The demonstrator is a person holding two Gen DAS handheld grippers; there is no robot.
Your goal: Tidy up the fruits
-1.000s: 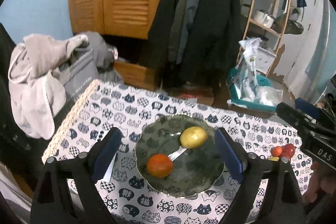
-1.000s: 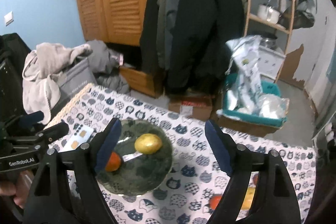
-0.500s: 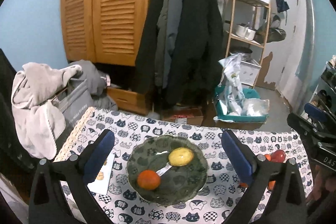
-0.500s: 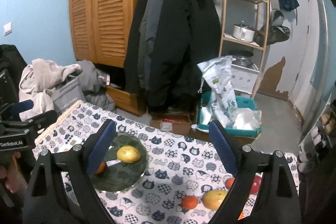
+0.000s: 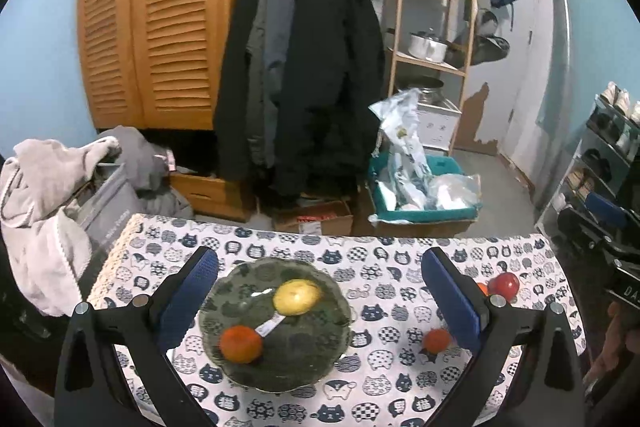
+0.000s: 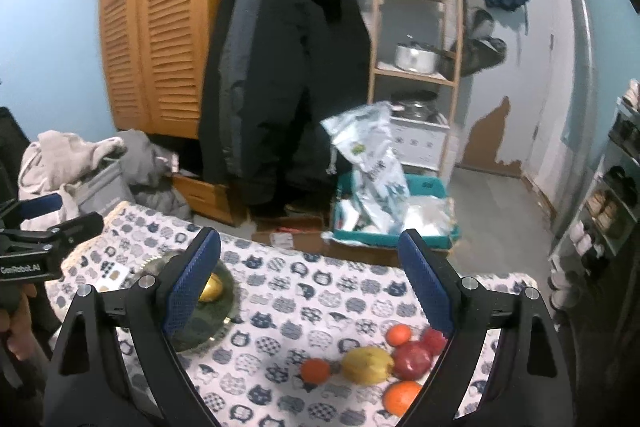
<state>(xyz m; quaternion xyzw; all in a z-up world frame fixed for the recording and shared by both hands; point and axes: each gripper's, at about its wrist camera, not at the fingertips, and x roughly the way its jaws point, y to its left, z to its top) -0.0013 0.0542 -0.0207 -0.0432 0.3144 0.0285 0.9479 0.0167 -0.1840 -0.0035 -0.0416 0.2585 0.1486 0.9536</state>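
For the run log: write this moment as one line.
left claw: open, empty | right claw: open, empty | plate: two fruits | loose fruits: on tablecloth

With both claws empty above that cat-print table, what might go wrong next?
The loose fruit pile is tightly bunched, so the open right gripper closing on the yellow fruit might nudge the neighbouring red fruit and set it rolling. On the plate, an orange fruit sits near the rim; another drop there might knock it off.

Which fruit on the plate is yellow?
The round yellow fruit at the back of the plate is the one. The other fruit on the plate, nearer the camera, is the orange one.
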